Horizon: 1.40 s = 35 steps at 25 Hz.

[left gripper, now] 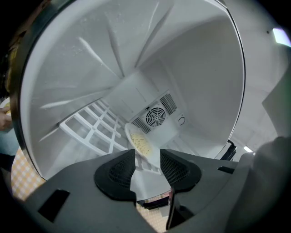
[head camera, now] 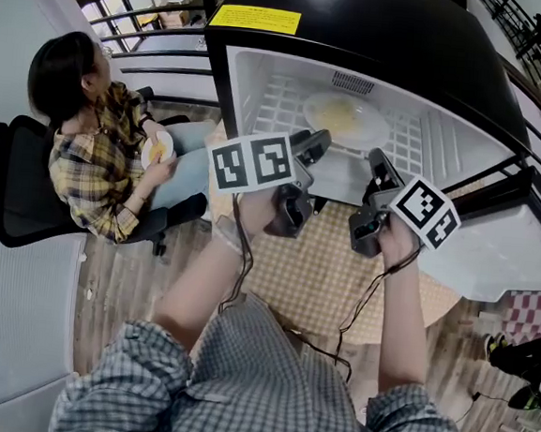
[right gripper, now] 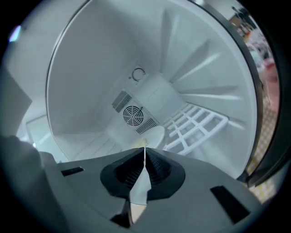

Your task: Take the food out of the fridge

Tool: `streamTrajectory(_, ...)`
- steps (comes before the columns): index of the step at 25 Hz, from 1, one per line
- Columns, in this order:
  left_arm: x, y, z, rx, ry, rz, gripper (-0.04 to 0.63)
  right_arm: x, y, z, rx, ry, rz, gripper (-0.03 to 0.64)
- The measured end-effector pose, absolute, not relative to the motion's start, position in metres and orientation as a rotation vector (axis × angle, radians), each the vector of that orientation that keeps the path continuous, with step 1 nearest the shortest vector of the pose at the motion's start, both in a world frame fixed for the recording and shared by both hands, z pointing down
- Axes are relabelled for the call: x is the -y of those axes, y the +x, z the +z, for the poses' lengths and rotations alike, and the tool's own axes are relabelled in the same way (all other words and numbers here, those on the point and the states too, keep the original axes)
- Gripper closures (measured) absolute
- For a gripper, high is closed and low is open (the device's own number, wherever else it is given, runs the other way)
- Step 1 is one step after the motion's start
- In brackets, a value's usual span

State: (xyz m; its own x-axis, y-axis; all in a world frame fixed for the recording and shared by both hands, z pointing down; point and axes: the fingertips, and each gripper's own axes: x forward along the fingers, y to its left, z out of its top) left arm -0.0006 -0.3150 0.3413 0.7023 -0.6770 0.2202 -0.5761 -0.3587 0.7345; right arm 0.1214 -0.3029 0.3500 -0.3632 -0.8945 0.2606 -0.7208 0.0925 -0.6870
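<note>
My left tongs (left gripper: 148,157) stand apart with nothing between them. My right tongs (right gripper: 144,152) are closed together, empty. Both are at the mouth of the open fridge (head camera: 381,32). The plate of food (head camera: 347,120) lies on the wire shelf (head camera: 279,98) inside. Head view only — a seated person (head camera: 98,148). Left and right gripper views only — the rear fan (left gripper: 156,116).

fridge (head camera: 381,23): 1 | plate (head camera: 374,133): 1 | food (head camera: 339,115): 1 heap, seemingly | grid shelf (head camera: 278,103): 1 | fan (left gripper: 156,116): 1 | yellow label (head camera: 255,18): 1 | grippers: 2, left gripper (left gripper: 148,160) and right gripper (right gripper: 144,157) | seated person (head camera: 97,153): 1 | chair (head camera: 14,188): 1
</note>
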Motion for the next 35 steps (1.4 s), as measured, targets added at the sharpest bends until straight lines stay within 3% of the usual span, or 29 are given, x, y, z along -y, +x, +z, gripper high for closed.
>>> streamTrajectory(9, 0.309, -0.002, 0.346, 0.972, 2.094, -0.115, 0.433, 0.296, 0.101, 0.344, -3.004, -2.135, 0.05, 0.589)
streamTrajectory(11, 0.307, -0.001, 0.346, 0.973, 2.101, -0.105, 0.431, 0.296, 0.094, 0.346, -3.142, -2.172, 0.397, 0.549)
streamTrajectory(17, 0.304, 0.001, 0.347, 0.976, 2.126, -0.08, 0.431, 0.3, 0.084, 0.358, -3.337, -2.102, 1.383, 0.545)
streamTrajectory(27, 0.299, 0.004, 0.353, 0.955, 2.128, -0.065, 0.431, 0.306, 0.078, 0.371, -3.478, -1.904, 1.778, 0.547)
streamTrajectory(29, 0.296, 0.004, 0.354, 0.948, 2.122, -0.07, 0.431, 0.305, 0.077, 0.374, -3.476, -1.878, 1.865, 0.584)
streamTrajectory(35, 0.29, 0.006, 0.354, 0.912, 2.077, -0.121, 0.431, 0.297, 0.073, 0.372, -3.383, -1.9, 2.003, 0.591)
